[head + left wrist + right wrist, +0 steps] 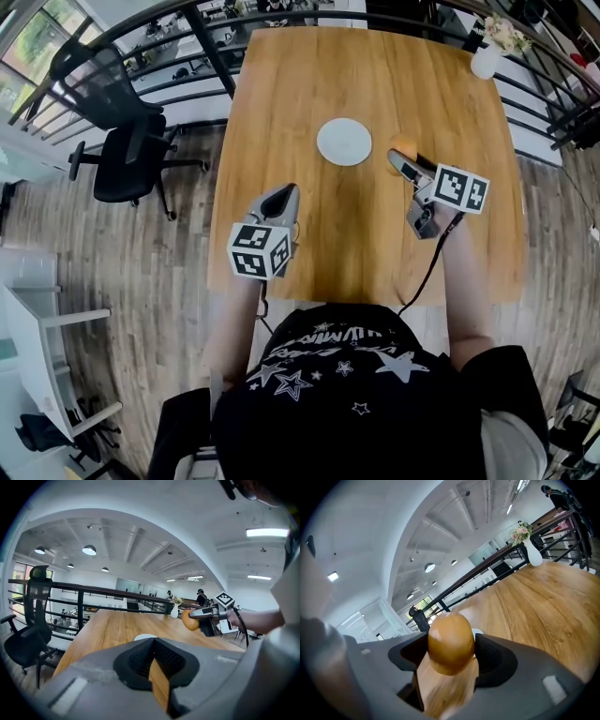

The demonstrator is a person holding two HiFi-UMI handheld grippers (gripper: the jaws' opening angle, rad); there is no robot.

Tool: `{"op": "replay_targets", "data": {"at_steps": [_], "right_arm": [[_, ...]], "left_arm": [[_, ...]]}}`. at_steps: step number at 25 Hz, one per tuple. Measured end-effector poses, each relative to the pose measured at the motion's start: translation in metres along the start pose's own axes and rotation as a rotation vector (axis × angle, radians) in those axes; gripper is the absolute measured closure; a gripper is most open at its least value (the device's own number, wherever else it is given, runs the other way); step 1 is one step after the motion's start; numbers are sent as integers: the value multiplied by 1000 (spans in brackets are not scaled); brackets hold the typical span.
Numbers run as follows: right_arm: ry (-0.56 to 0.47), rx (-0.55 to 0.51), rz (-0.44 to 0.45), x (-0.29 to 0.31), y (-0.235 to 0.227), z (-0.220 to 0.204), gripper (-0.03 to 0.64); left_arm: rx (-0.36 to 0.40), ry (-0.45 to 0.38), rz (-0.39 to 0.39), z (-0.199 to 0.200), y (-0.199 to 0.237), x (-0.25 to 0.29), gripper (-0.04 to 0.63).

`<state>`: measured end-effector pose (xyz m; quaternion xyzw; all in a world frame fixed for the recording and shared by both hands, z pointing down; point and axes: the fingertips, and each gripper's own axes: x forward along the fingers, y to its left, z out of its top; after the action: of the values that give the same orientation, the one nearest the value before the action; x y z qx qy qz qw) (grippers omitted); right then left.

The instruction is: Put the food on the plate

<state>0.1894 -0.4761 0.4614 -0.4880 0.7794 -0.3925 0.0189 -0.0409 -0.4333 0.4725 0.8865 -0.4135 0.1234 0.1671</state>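
A round golden-brown bun (451, 644) sits clamped between the dark pads of my right gripper (452, 660). In the head view the bun (403, 146) hangs at the tip of that gripper (400, 157), just right of the white plate (344, 142) in the middle of the wooden table (309, 253). The left gripper view shows the bun (190, 620) held clear above the tabletop. My left gripper (281, 195) hovers near the table's front left, jaws drawn together with nothing between them (157, 670). The plate (145, 637) lies bare ahead of it.
A white vase with flowers (487, 58) stands at the table's far right corner. A black railing (169, 66) runs behind and to the left of the table. A black office chair (127, 159) stands on the floor to the left.
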Motion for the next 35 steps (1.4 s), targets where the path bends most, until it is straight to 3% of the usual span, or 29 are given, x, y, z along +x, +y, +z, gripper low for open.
{"op": "replay_targets", "data": {"at_steps": [14, 30, 35], "right_arm": [[163, -41, 0, 92, -27, -16, 295], [280, -71, -15, 160, -47, -41, 295], [341, -142, -32, 178, -50, -51, 295]], "left_arm": [[-25, 37, 26, 2, 29, 49, 594], [-58, 77, 53, -8, 49, 76, 594], [-60, 98, 53, -13, 50, 83, 594]]}}
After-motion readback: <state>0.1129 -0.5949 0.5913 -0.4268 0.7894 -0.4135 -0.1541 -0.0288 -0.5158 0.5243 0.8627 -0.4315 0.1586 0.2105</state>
